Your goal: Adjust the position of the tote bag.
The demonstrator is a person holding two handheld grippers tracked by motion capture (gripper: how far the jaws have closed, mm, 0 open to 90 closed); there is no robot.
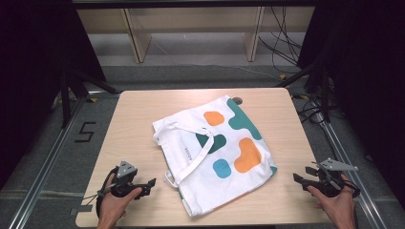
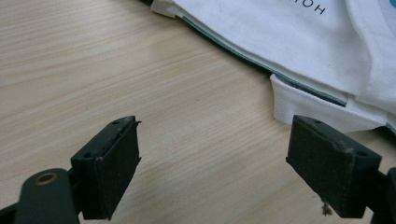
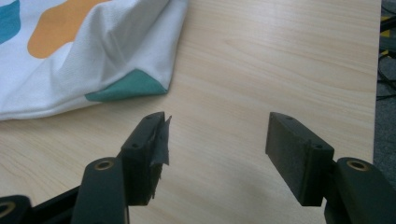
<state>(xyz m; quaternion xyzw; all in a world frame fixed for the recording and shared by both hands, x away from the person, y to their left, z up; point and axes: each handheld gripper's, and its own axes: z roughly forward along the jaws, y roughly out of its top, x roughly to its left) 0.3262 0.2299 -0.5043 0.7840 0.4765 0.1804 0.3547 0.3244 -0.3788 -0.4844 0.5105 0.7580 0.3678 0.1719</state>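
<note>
Tote bag flat mid-worktop, both claws wide apart and empty.

We see the tote bag (image 1: 217, 152) lying skewed on the worktop (image 1: 143, 109), its handle loop (image 2: 308, 105) just ahead of the left claw (image 2: 212, 165); the right claw (image 3: 215, 144) faces bare wood beside the teal corner (image 3: 128, 86). We judge a pinch could catch one layer only, or drag the cloth and bunch it.

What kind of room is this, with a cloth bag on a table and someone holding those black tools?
Probably a lab or recording station, not a home. A bare wooden table stands between metal rails on the floor, loose cables trail behind it, and dark curtains close in both sides around the tote bag.
</note>
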